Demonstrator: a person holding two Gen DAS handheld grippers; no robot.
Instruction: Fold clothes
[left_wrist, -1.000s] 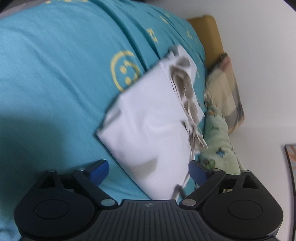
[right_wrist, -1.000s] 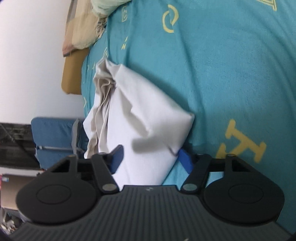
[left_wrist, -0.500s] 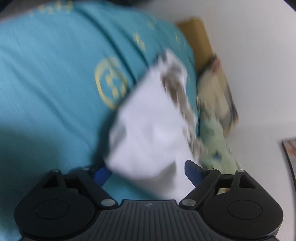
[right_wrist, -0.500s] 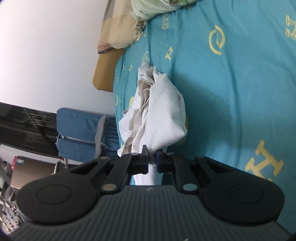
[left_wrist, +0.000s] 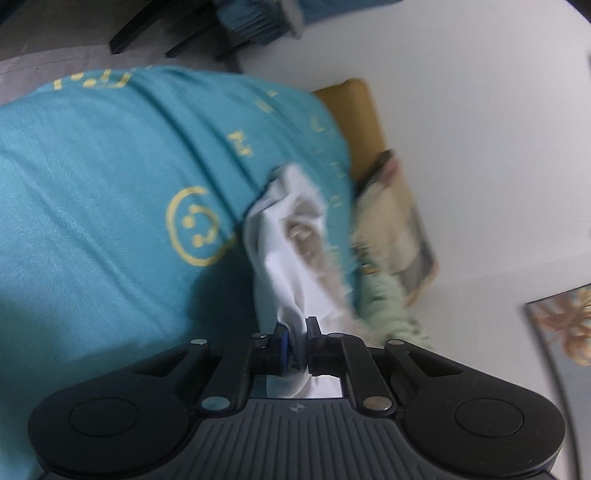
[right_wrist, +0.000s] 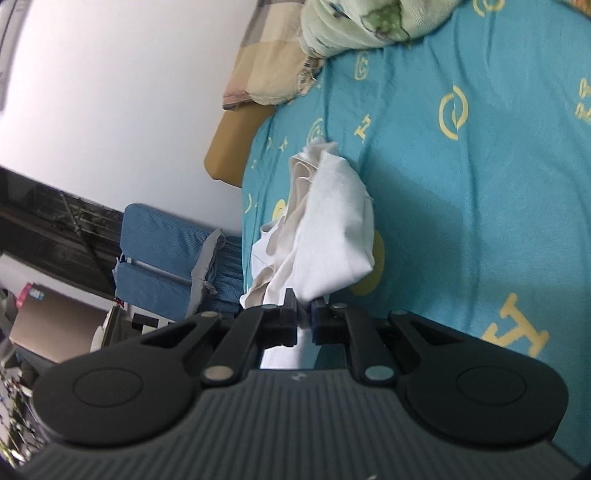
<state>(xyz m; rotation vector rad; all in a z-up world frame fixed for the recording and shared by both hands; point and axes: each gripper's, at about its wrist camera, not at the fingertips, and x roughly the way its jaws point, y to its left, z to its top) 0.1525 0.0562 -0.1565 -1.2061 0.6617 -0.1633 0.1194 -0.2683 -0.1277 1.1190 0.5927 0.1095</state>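
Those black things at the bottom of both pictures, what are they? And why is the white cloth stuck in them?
They are hand-held grabbers, each with two fingers, and a person holds one in each hand. Each grabber carries a little camera that looks out along its fingers, so one picture comes from the left gripper and the other from the right gripper. Both have squeezed shut on the same white garment, each pinching a different bit of it, so the cloth bunches up between them. Underneath is a bed with a teal sheet printed with yellow symbols. At the head of the bed sit a checked pillow and a pale green blanket. The person is folding clothes.
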